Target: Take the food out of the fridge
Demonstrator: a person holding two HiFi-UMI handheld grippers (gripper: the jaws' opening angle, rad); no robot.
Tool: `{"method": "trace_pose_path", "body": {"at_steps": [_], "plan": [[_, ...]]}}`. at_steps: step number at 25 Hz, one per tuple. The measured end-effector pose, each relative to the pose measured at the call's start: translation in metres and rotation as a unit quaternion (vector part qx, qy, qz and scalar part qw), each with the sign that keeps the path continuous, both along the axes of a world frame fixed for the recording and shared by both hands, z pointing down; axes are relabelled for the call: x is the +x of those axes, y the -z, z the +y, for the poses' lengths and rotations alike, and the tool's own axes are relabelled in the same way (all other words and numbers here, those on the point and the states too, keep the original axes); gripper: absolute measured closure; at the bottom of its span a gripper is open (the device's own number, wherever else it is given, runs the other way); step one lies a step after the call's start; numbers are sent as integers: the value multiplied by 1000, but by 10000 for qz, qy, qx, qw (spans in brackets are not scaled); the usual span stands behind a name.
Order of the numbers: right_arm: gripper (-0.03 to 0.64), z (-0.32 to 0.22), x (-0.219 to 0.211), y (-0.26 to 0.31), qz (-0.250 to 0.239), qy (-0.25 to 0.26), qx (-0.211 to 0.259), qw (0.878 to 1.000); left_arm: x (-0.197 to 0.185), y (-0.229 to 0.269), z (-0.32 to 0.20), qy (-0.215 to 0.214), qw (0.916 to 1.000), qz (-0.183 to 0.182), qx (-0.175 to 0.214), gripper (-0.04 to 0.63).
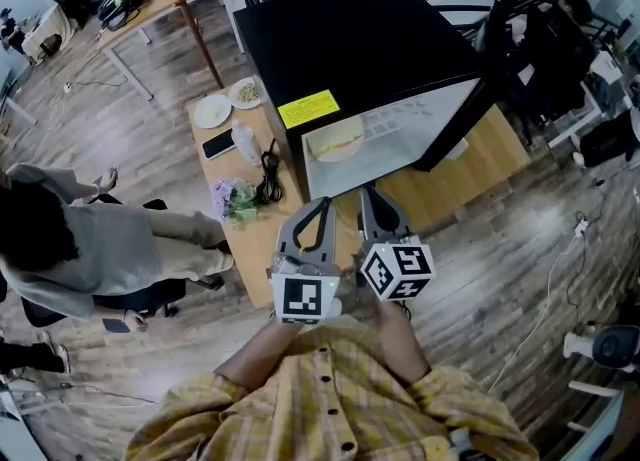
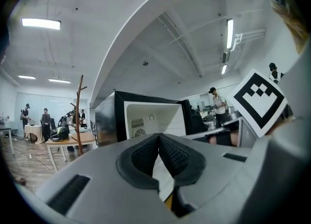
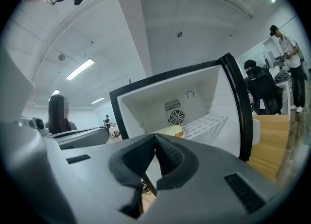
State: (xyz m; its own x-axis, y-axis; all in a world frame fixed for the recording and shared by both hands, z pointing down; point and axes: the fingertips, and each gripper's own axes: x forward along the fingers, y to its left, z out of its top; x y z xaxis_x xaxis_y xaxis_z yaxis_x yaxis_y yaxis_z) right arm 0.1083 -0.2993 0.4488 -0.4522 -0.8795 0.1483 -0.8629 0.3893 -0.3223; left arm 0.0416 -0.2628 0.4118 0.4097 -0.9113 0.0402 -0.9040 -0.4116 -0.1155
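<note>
A black mini fridge [image 1: 350,39] stands on a wooden table [image 1: 255,239] with its door [image 1: 470,114] swung open to the right. Inside the white compartment lies the food [image 1: 338,139], a pale bun-like item, which also shows in the right gripper view as the food [image 3: 170,130] beside a wire shelf [image 3: 206,123]. My left gripper [image 1: 325,204] and right gripper [image 1: 368,195] hover side by side just in front of the opening, apart from the food. The left gripper [image 2: 159,138] is shut with nothing between its pads. The right gripper [image 3: 155,138] is shut and empty too.
Left of the fridge the table carries two plates [image 1: 212,110], a phone [image 1: 219,143], a clear bottle [image 1: 245,141], a black cable [image 1: 268,177] and a bunch of flowers [image 1: 235,199]. A person [image 1: 80,239] sits at the left. A yellow sticker [image 1: 308,108] marks the fridge top.
</note>
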Motion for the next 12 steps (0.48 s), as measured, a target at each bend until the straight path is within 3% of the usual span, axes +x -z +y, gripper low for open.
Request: {"method": "trace_pose_path", "body": {"at_steps": [4, 8, 10, 12], "plan": [[609, -12, -7, -12, -537, 87, -356, 9979, 0, 2, -9, -97, 9999, -93, -17, 588], [609, -29, -11, -25, -1638, 102, -805, 9831, -4, 5, -12, -137, 9999, 3, 56, 588], [609, -36, -14, -36, -2461, 80, -1155, 9623, -9, 1, -13, -126, 9999, -7, 12, 588], [607, -43, -17, -48, -3386, 80, -1537, 9283, -10, -1, -14, -153, 9999, -52, -17, 588]]}}
